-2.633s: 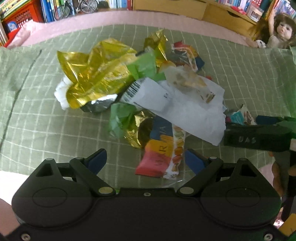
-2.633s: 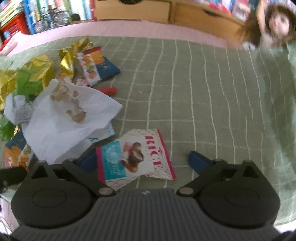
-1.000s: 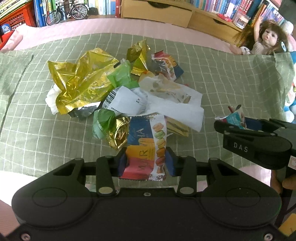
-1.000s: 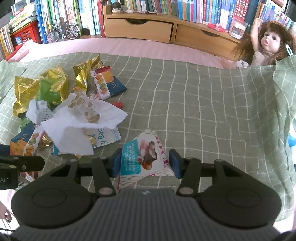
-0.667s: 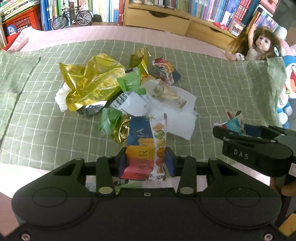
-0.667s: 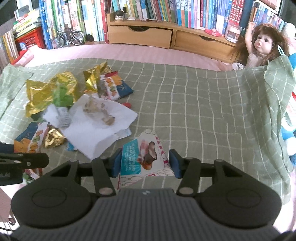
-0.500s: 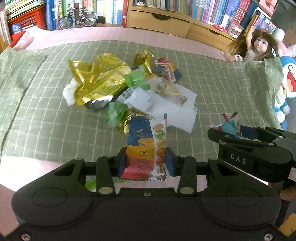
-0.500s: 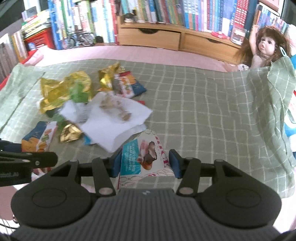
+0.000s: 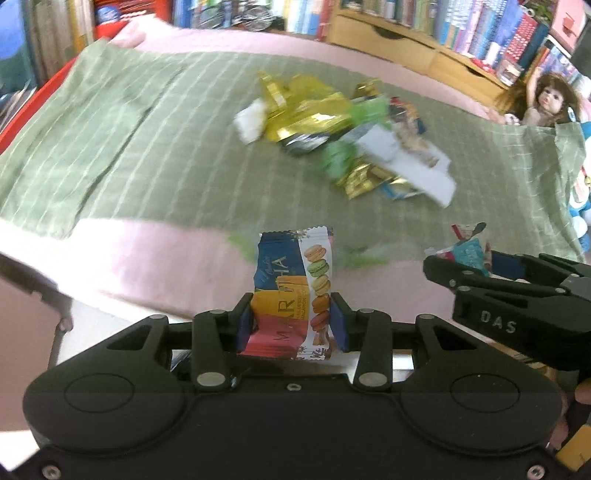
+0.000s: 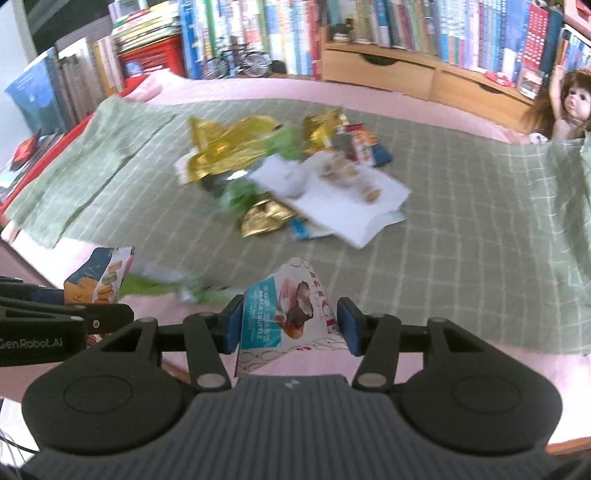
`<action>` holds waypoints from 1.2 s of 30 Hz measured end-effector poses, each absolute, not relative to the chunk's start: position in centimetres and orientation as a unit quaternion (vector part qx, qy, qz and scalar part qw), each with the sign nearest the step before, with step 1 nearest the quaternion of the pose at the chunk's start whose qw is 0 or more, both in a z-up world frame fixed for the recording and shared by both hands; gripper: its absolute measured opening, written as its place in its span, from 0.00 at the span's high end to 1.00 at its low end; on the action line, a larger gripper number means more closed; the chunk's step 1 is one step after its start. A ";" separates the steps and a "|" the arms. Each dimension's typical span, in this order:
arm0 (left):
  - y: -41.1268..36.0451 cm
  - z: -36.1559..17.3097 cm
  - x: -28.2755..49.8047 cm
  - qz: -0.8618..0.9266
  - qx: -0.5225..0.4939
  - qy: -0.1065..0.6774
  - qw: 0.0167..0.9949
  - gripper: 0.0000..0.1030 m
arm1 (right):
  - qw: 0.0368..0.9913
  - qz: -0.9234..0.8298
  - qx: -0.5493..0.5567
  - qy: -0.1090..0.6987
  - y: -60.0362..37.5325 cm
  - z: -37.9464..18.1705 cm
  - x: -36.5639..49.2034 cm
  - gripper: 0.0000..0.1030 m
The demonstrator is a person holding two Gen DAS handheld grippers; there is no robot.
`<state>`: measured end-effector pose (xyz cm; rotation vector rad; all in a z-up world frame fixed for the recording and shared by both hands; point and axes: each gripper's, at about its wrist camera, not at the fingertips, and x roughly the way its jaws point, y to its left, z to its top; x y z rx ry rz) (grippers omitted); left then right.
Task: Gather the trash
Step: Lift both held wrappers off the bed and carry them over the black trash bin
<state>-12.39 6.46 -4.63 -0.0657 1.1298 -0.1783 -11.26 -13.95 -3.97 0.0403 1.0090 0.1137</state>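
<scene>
My left gripper (image 9: 291,326) is shut on a blue, orange and red macaron wrapper (image 9: 291,288), which stands upright between its blue pads over the near edge of the bed. In the right wrist view that wrapper (image 10: 99,277) shows at the lower left. My right gripper (image 10: 290,326) is shut on a white and teal rice-snack packet (image 10: 286,314). From the left wrist view the right gripper (image 9: 436,264) reaches in at the right with the packet (image 9: 467,247) at its tip. A pile of gold, green and white wrappers (image 9: 343,136) lies on the green checked blanket (image 9: 129,147) beyond both grippers.
The blanket covers a pink mattress (image 9: 155,254) whose near edge shows below the cloth. A doll (image 10: 567,107) sits at the far right corner. Wooden drawers (image 10: 376,74) and bookshelves (image 10: 424,22) line the back. Books and a red crate (image 10: 155,55) stand at the left.
Both grippers have pulled back toward the near left edge of the bed with their wrappers held. The trash pile now looks smaller and farther right. The view is motion blurred.
</scene>
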 end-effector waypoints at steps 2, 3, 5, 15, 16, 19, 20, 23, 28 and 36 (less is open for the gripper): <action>7.8 -5.0 -13.5 -0.076 -0.034 0.538 0.839 0.61 | 0.872 0.062 0.018 0.484 -12.8 -4.0 -12.0 0.45; 8.5 -5.2 -14.0 -0.072 -0.035 0.539 0.838 0.61 | 0.872 0.067 0.018 0.485 -12.3 -4.0 -12.4 0.45; 9.8 -5.7 -15.1 -0.067 -0.038 0.542 0.837 0.61 | 0.869 0.076 0.018 0.488 -11.2 -4.2 -13.3 0.45; 14.9 -9.5 -20.6 -0.058 -0.058 0.576 0.813 0.61 | 0.848 0.105 0.030 0.519 -6.7 -6.8 -17.9 0.44; 15.3 -9.9 -21.1 -0.058 -0.058 0.578 0.812 0.61 | 0.844 0.107 0.032 0.524 -6.3 -7.2 -18.2 0.44; 16.1 -11.2 -22.3 -0.056 -0.061 0.589 0.804 0.61 | 0.834 0.119 0.039 0.538 -5.4 -8.2 -19.1 0.44; 16.3 -11.7 -22.6 -0.055 -0.062 0.593 0.801 0.61 | 0.830 0.123 0.041 0.543 -5.1 -8.5 -19.4 0.43; 16.9 -12.9 -23.4 -0.053 -0.064 0.602 0.794 0.61 | 0.819 0.132 0.048 0.556 -4.4 -9.5 -19.8 0.43; 17.6 -14.2 -24.0 -0.056 -0.067 0.605 0.791 0.60 | 0.809 0.135 0.059 0.569 -3.4 -10.5 -19.7 0.42; 18.2 -16.3 -23.5 -0.064 -0.071 0.607 0.789 0.60 | 0.802 0.135 0.055 0.580 -2.0 -12.2 -19.1 0.42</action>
